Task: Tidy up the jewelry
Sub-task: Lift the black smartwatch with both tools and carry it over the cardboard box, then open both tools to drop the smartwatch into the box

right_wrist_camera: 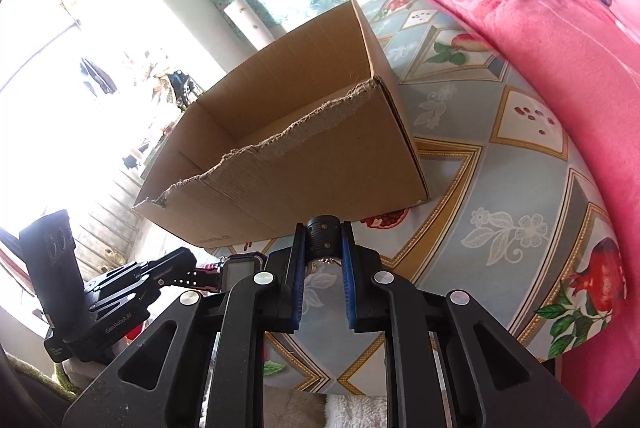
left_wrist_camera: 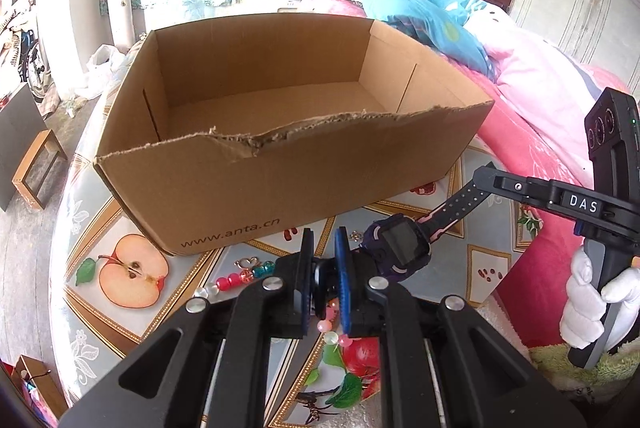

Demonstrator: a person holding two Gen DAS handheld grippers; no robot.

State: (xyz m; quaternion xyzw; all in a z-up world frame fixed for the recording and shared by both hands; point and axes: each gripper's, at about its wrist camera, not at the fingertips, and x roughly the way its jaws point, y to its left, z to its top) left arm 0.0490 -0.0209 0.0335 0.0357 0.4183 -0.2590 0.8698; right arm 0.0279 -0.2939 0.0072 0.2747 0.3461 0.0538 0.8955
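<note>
Left wrist view: pinching one dark strap end of the smartwatch [left_wrist_camera: 404, 242] in the nearly closed left claw [left_wrist_camera: 324, 248], low in the centre of the frame. Running from there up and to the right, with the purple case and its screen just right of the pads and the far strap, punched with holes, ending in the tip of the right claw [left_wrist_camera: 480, 177] at the right edge. Being carried by a white-gloved hand [left_wrist_camera: 584, 300] on that second tool. Stretching, then, along a diagonal, lower centre to upper right, with both claws sharing one watch and neither nearer than the other.

Sitting straight above both claws in the frame: the open cardboard box [left_wrist_camera: 280, 188], torn along its near rim, looking empty inside. Judging the coming move as hinging on carrying the watch upward in the frame and over that ragged near wall, keeping the strap line roughly parallel to the rim.

Also lying on the patterned tabletop [left_wrist_camera: 460, 280] beneath the left claw: a beaded bracelet [left_wrist_camera: 236, 282] in red, teal and pink, untouched.

Right wrist view: confirming what the other only hints at, the right claw [right_wrist_camera: 323, 228] clamping a black, holed strap end between its blue pads. Showing the watch [right_wrist_camera: 240, 270] only partly, at lower left, leading toward the left claw [right_wrist_camera: 188, 260]. Hiding the bracelet altogether, and showing little of the box [right_wrist_camera: 300, 180] interior.
</note>
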